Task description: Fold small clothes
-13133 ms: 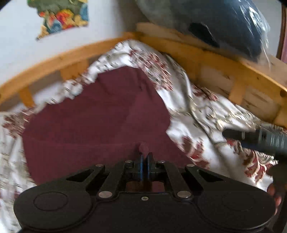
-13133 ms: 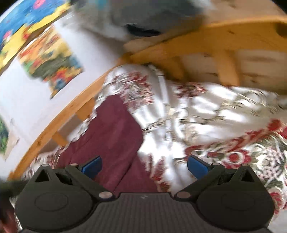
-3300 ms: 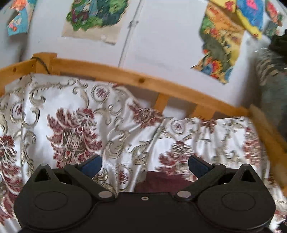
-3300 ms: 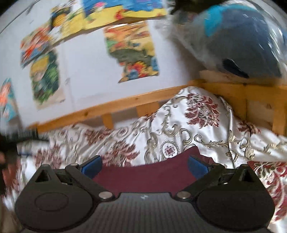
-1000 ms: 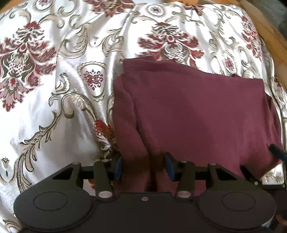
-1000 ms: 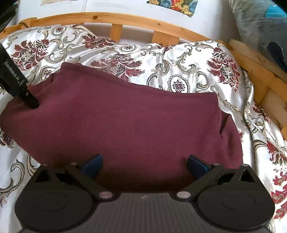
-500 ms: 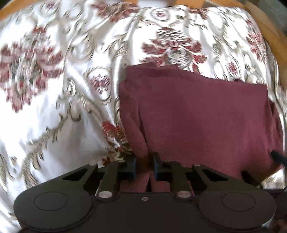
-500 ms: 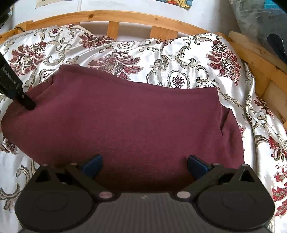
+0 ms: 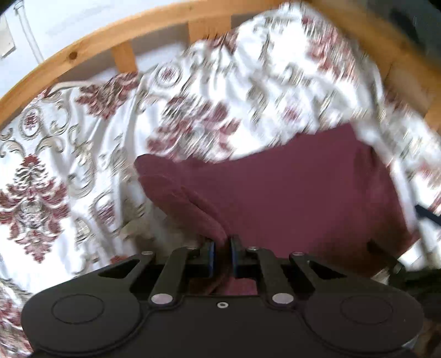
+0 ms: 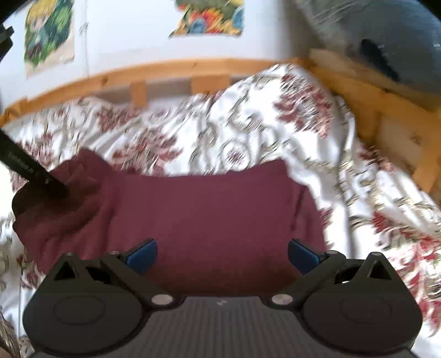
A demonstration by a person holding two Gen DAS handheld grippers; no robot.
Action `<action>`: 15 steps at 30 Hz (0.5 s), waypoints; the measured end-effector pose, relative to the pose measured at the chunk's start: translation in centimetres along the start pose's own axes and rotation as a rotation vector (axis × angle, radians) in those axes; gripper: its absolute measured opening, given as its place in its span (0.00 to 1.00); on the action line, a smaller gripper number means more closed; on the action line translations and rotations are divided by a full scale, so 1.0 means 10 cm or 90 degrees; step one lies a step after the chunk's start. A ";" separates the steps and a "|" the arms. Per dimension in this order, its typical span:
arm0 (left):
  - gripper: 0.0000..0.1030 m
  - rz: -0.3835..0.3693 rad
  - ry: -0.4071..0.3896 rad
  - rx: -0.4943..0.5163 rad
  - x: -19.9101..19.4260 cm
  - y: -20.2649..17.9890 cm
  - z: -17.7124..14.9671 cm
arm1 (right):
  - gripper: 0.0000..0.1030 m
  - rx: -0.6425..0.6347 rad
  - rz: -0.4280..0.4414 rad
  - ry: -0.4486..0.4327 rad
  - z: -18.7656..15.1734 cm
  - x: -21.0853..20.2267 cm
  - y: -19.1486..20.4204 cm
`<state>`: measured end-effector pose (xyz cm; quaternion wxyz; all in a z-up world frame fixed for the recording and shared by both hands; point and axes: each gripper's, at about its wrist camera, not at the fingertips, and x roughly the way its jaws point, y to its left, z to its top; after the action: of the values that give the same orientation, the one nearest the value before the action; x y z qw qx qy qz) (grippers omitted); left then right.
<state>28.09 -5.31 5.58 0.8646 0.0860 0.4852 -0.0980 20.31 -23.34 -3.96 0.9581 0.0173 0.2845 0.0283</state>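
A maroon garment point(image 9: 303, 198) lies partly folded on a floral bedspread point(image 9: 69, 143). My left gripper point(image 9: 221, 253) is shut on the garment's near left edge, and the pinched cloth rises in a ridge toward it. In the right wrist view the garment point(image 10: 209, 214) fills the middle. My right gripper point(image 10: 222, 254) is open above its near edge, with nothing between the blue pads point(image 10: 142, 253). The left gripper's black finger point(image 10: 35, 173) shows there at the garment's left end.
A wooden bed rail point(image 10: 165, 71) runs along the back and a wooden frame point(image 10: 386, 110) stands at the right. A blue bag in plastic point(image 10: 386, 35) rests on the frame. Posters point(image 10: 209, 16) hang on the white wall.
My left gripper has closed on the garment's left edge and lifted it, bunching that end. Both views have tilted up toward the bed rail. The right gripper stays open.
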 end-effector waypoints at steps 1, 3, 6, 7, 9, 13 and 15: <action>0.11 -0.013 -0.010 -0.006 -0.06 -0.07 0.06 | 1.00 0.010 -0.008 -0.016 0.02 -0.05 -0.09; 0.10 -0.031 -0.024 0.000 -0.09 -0.30 0.18 | 1.00 0.049 -0.031 -0.050 0.05 -0.17 -0.34; 0.10 -0.046 -0.032 0.041 -0.10 -0.72 0.27 | 1.00 0.156 -0.042 -0.081 0.08 -0.29 -0.77; 0.10 -0.053 -0.032 0.057 -0.09 -0.87 0.27 | 1.00 0.191 -0.034 -0.086 0.08 -0.31 -0.90; 0.10 -0.068 -0.028 0.081 -0.01 -1.12 0.27 | 1.00 0.271 -0.016 -0.096 0.05 -0.34 -1.17; 0.08 -0.096 -0.022 0.101 0.26 -1.50 0.11 | 1.00 0.357 -0.019 -0.097 -0.01 -0.32 -1.46; 0.09 -0.102 -0.019 0.094 0.42 -1.59 -0.02 | 1.00 0.360 -0.011 -0.091 -0.03 -0.30 -1.48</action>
<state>26.03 -21.01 1.00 0.8523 0.1088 0.4694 -0.2036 18.31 -38.34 -3.28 0.9330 0.2834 0.2127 -0.0620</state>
